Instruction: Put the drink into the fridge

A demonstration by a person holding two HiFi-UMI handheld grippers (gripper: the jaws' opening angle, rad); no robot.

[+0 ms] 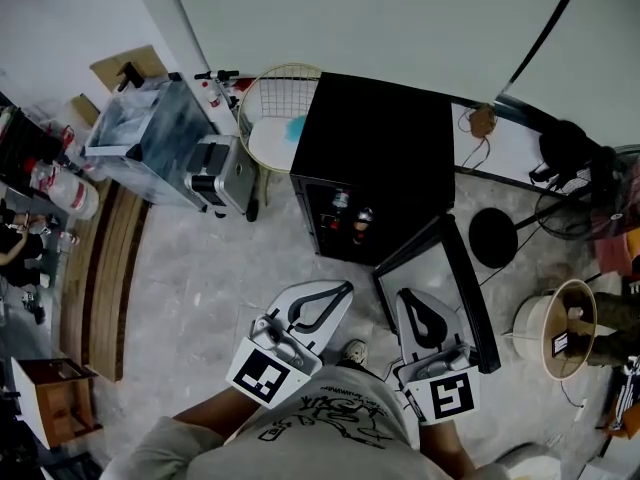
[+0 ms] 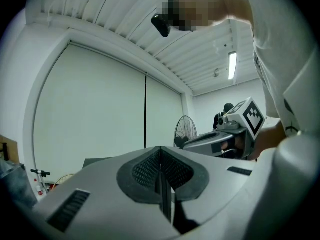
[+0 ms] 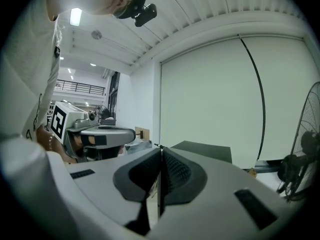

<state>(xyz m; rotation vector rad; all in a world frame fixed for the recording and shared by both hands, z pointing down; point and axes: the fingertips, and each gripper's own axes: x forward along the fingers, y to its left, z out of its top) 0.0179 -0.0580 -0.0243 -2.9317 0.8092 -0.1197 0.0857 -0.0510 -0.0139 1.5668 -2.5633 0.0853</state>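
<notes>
In the head view, your left gripper (image 1: 343, 289) sits at lower centre and your right gripper (image 1: 406, 295) just to its right, both held close in front of your shirt (image 1: 330, 430) above the pale floor (image 1: 200, 298). Both point up the frame toward the black fridge (image 1: 385, 148) at upper centre. The fridge door (image 1: 462, 268) hangs open toward the lower right, and your right gripper overlaps it in the picture. Inside the open front, a drink (image 1: 340, 204) stands on a shelf, with a second drink (image 1: 362, 222) just right of it and slightly lower. Neither gripper touches them. A clear storage box (image 1: 150, 133) sits at upper left and a black round stool (image 1: 493, 236) right of the fridge. In the left gripper view, your jaws are pressed together with nothing between them. They aim at a pale wall, with the right gripper at mid right and a fan (image 2: 186, 131) beyond it. In the right gripper view, the jaws are likewise closed and empty, with the left gripper at mid left and the fridge top showing behind the jaw tips.
</notes>
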